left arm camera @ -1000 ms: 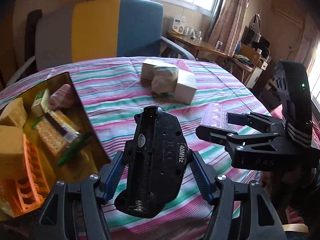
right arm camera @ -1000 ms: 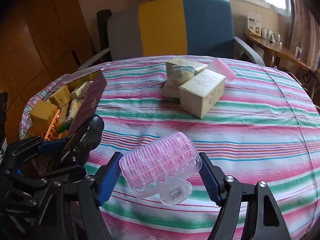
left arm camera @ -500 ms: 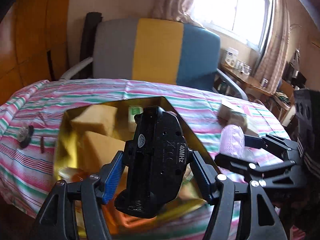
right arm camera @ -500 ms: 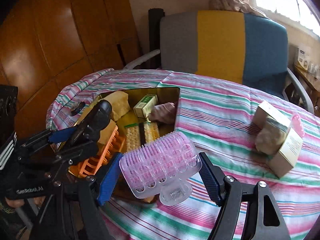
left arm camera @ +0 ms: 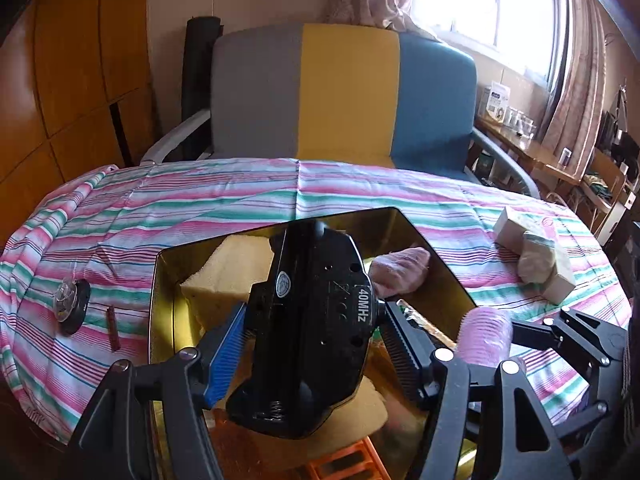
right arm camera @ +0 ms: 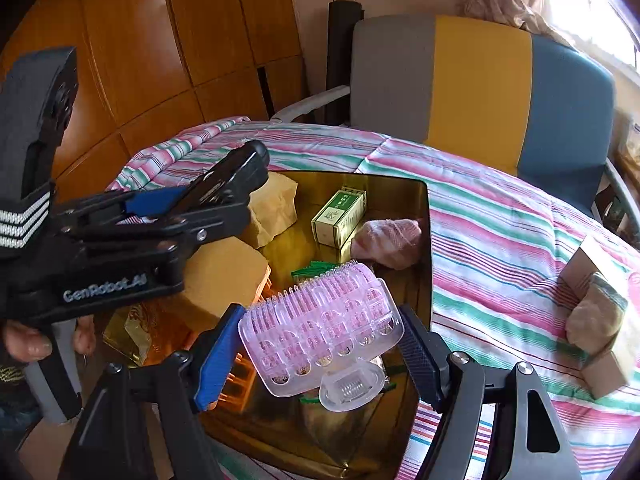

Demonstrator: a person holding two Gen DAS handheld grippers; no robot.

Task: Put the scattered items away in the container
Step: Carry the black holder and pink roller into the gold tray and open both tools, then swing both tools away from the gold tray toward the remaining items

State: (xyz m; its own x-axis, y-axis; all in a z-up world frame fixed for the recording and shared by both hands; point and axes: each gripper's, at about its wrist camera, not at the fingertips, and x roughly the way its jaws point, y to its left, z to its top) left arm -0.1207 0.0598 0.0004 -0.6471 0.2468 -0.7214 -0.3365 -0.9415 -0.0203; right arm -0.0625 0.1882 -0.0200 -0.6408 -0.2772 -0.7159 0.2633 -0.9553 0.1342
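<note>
While poised over the gold tin [right arm camera: 424, 216], left hand-held gripper [left arm camera: 312, 344] clenched on black remote [left arm camera: 316, 320], right hand-held gripper [right arm camera: 320, 344] clenched on pink roller [right arm camera: 320, 320]. Far right on striped worktop [left arm camera: 200, 208], 2 boxes [left arm camera: 532, 256] beside a wad.

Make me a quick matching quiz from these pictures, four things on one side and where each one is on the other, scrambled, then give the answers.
Things:
1. pink hair roller
2. black remote
3. green box
4. cardboard boxes

Places:
A. lying inside the gold tin
B. on the striped cloth, outside the tin
C. clamped in the left tongs
D. clamped in the right tongs

Pairs: 1-D, 2-C, 3-A, 4-B
</note>
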